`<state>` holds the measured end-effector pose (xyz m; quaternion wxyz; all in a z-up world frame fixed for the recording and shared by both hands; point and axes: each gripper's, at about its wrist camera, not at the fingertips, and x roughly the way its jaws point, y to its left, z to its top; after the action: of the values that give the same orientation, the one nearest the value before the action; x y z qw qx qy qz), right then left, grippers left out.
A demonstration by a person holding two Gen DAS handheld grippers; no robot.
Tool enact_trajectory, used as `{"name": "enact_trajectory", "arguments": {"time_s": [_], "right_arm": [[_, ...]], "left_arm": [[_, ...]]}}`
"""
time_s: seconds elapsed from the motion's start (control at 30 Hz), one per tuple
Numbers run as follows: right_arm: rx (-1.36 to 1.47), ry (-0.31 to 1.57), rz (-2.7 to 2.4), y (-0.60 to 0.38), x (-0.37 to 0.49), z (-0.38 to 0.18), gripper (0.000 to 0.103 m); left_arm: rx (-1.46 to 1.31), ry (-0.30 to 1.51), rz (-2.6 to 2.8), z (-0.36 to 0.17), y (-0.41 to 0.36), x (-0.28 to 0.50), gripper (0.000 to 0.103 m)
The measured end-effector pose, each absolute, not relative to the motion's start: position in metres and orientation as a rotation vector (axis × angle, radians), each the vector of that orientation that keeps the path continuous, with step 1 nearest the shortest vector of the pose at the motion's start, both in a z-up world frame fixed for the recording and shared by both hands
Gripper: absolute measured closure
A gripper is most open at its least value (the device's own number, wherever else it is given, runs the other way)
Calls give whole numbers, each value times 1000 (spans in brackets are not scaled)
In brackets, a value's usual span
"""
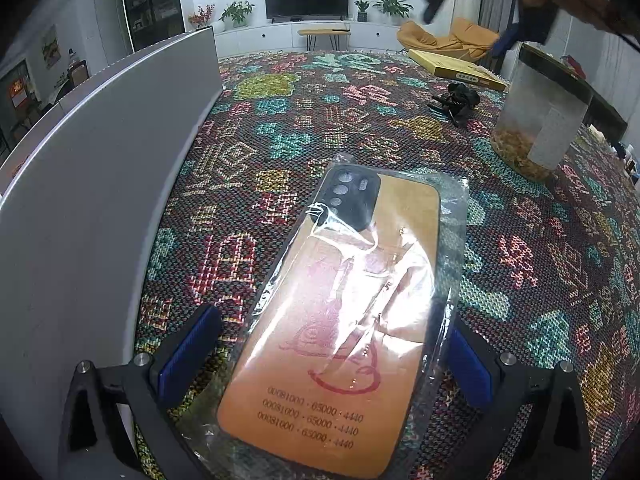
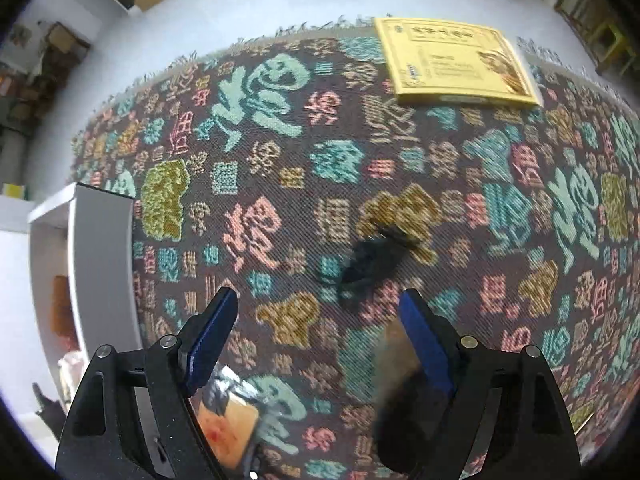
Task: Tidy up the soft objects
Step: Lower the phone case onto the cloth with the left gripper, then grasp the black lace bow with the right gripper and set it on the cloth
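While left tongs [image 1: 324, 364] tilt down, spread wide astride bagged orange phone case [image 1: 332, 320] printed "65000 · 4440" on patterned surface [image 1: 360, 120], right tongs [image 2: 316, 328] apart, empty, steeply down over blurred black item [image 2: 372, 264], yellow box [image 2: 452, 64] far right.

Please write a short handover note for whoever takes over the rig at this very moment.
Left tongs: open, pads clear on both sides of the bagged phone case, which lies flat on the patterned cloth.
Right tongs: open, nothing gripped, above the cloth, near the black clump.
Elsewhere: yellow box at the far edge; clear jar upright; white bin beside the cloth with some items inside.
Done: case apparently set down.
Left: probably the black clump; I cannot tell which items are already sorted.
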<state>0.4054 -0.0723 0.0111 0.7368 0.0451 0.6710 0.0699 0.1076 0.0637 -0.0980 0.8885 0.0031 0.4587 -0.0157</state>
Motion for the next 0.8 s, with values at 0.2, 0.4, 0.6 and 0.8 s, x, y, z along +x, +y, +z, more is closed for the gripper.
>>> {"name": "enact_trajectory", "arguments": {"time_s": [0.2, 0.4, 0.6, 0.8], "right_arm": [[-53, 1572, 10, -50, 417, -34, 19], [-48, 1576, -112, -58, 424, -69, 26], [7, 1504, -74, -67, 424, -64, 39], [54, 1356, 50, -67, 410, 20, 39]], "left_arm": [[6, 953, -33, -98, 64, 108, 0], [6, 953, -32, -98, 64, 108, 0], [4, 952, -32, -98, 64, 108, 0], [3, 952, -33, -98, 64, 107, 0]]}}
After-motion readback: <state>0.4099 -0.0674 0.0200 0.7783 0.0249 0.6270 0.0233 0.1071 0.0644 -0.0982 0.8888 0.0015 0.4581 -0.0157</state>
